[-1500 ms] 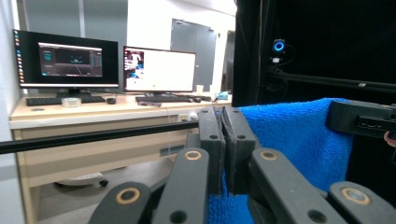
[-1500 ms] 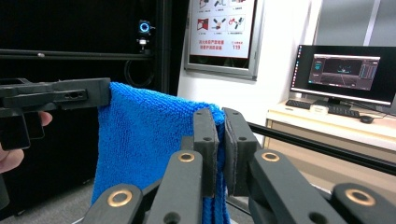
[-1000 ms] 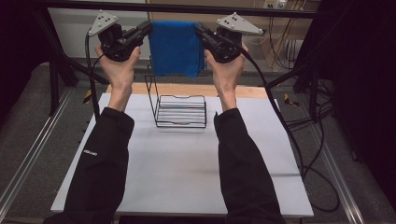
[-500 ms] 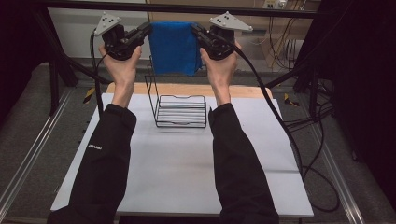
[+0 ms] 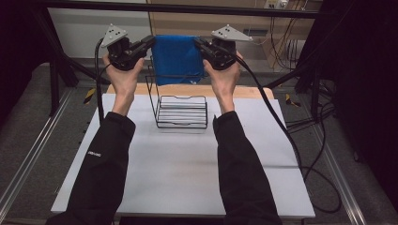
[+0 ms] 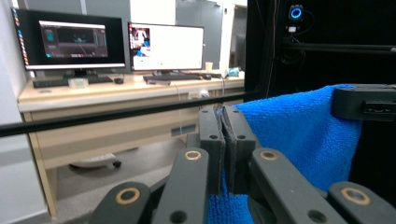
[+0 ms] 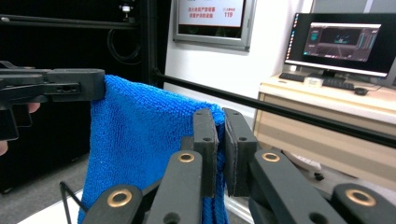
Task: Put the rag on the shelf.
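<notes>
**Blue cloth held taut between two tools above a wire rack**

High view: the left tool [image 5: 149, 43] and the right tool [image 5: 197, 43] are raised at the far end of the white surface [image 5: 178, 173], each gripping one upper corner of a blue cloth [image 5: 176, 58]. The cloth hangs flat between them, its lower edge at the level of the upper frame of a black wire rack [image 5: 180, 110]. The rack stands on the far middle part of the surface, directly below the cloth. The person's forearms, in black sleeves [image 5: 105, 168], reach in from the near edge, one to each side of the rack.

Left gripper view: the left tool [image 6: 223, 126] has its jaws closed tight on the cloth's corner, the blue cloth [image 6: 299, 135] spreading off to the right, where the other tool's jaws clamp its far corner.

Right gripper view: the right tool [image 7: 220, 126] likewise has its jaws pressed together on the corner of the cloth [image 7: 140, 135], which hangs away to the left toward the other tool. A corner of the wire rack [image 7: 70, 198] shows below the cloth.
</notes>
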Tool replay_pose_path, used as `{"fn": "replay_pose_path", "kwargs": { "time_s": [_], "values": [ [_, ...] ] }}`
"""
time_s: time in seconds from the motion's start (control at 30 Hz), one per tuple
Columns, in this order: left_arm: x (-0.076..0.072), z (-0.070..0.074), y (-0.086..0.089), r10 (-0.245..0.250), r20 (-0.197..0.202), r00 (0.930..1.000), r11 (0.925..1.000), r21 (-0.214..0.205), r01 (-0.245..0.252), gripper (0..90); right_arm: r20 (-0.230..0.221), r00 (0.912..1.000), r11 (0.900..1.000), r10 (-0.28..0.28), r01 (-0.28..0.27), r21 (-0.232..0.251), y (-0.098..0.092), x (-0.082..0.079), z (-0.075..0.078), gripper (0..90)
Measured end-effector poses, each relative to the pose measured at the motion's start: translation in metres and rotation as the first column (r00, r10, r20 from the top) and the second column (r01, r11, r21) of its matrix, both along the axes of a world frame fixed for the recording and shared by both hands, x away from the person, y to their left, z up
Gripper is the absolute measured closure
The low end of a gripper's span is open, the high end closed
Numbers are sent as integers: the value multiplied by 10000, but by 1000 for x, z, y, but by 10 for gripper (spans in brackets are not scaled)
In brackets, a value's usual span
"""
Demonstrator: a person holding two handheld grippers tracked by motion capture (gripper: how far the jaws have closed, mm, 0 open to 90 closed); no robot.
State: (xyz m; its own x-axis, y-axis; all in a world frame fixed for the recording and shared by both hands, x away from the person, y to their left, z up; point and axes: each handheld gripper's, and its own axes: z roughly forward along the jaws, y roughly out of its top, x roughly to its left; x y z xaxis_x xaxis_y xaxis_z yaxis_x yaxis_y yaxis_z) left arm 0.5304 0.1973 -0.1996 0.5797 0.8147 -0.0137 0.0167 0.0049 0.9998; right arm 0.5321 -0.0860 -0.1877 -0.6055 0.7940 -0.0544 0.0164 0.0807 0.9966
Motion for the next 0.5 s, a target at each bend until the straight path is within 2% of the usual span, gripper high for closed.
{"fn": "replay_pose_path", "kwargs": {
  "time_s": [0.33, 0.5],
  "values": [
    [-4, -16, -2, -152, -196, 9997, 9987, 492, 161, 871, -493, 9988, 9999, 52, -60, -148, -4, -2, -23, 851],
    [-7, -19, 0, -250, -195, 9995, 9988, 420, 258, 871, -440, 9989, 9998, 132, -138, -123, -5, -5, -25, 851]
  ]
}}
